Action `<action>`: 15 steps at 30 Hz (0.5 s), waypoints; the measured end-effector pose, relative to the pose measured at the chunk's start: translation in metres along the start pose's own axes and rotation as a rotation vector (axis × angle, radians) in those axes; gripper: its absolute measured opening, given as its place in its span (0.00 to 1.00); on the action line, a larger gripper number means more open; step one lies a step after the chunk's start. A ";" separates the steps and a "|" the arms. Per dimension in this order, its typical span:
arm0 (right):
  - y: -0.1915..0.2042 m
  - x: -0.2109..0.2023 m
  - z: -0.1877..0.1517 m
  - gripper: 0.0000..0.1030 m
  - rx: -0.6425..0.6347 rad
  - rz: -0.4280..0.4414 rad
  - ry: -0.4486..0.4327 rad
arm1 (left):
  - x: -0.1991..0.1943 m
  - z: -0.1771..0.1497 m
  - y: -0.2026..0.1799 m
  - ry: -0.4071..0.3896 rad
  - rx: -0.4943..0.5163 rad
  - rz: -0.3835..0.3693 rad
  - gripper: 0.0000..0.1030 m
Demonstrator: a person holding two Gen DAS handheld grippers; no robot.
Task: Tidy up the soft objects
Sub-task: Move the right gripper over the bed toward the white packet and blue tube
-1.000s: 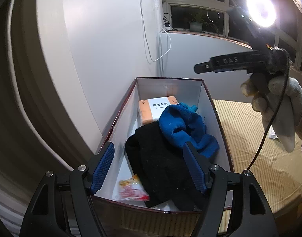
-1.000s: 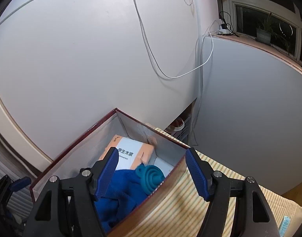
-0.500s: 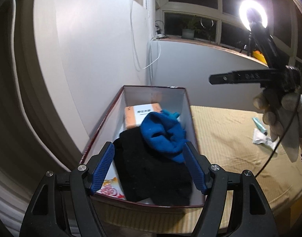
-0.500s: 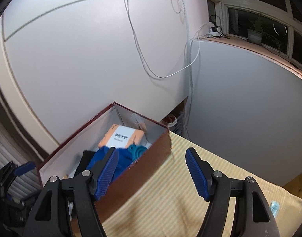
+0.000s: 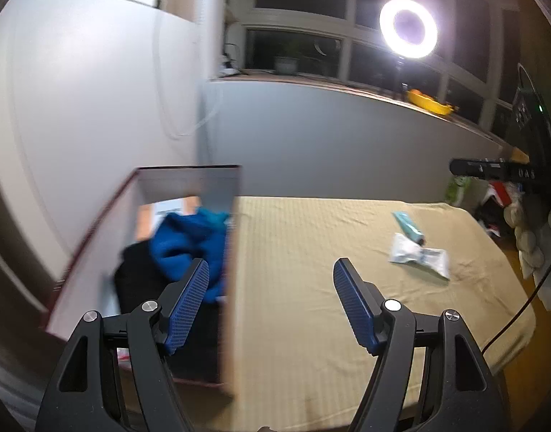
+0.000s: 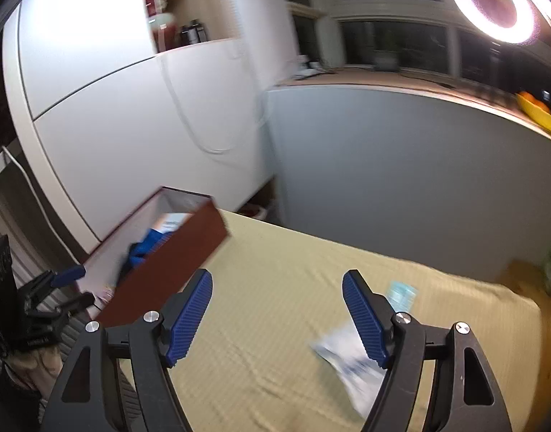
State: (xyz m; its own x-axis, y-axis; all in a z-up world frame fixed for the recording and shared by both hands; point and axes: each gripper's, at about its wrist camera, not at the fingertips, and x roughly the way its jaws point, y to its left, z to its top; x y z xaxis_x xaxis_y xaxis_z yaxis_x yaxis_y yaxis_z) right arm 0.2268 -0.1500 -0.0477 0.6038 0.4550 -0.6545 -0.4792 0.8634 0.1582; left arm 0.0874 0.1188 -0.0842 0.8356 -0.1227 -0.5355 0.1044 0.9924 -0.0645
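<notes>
left gripper [image 5: 272, 302] wide, empty | right gripper [image 6: 277, 315] opening, nothing between pads | blue cloth [image 5: 189, 241] in box [image 5: 106, 216] at 9 o'clock | white packet [image 5: 419, 255], tube [image 5: 407, 226] on bed [image 5: 311, 252] at 2 o'clock

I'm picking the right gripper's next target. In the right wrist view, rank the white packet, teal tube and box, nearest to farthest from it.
1. White packet: on the cloth, partly behind the right finger of the right gripper, whose empty jaws are opening.
2. Teal tube: just beyond, also right.
3. Box: far left.
</notes>
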 end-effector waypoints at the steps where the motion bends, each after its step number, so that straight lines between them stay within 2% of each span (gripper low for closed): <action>1: -0.008 -0.005 -0.006 0.69 0.009 -0.012 0.001 | 0.003 0.000 -0.007 0.006 0.006 -0.012 0.70; 6: -0.055 -0.019 -0.041 0.69 0.069 -0.058 0.042 | 0.024 -0.001 -0.049 0.042 0.043 -0.094 0.70; 14: -0.112 -0.005 -0.080 0.69 0.227 0.051 0.126 | 0.056 -0.010 -0.107 0.123 0.067 -0.220 0.70; 15: -0.116 0.000 -0.082 0.64 0.241 0.067 0.137 | 0.058 -0.011 -0.111 0.128 0.067 -0.226 0.70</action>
State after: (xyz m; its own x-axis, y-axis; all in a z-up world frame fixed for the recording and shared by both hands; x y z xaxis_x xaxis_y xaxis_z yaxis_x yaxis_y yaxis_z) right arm 0.2303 -0.2683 -0.1268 0.4766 0.4930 -0.7279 -0.3400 0.8669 0.3646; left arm 0.1187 0.0018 -0.1174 0.7126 -0.3357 -0.6160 0.3196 0.9370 -0.1409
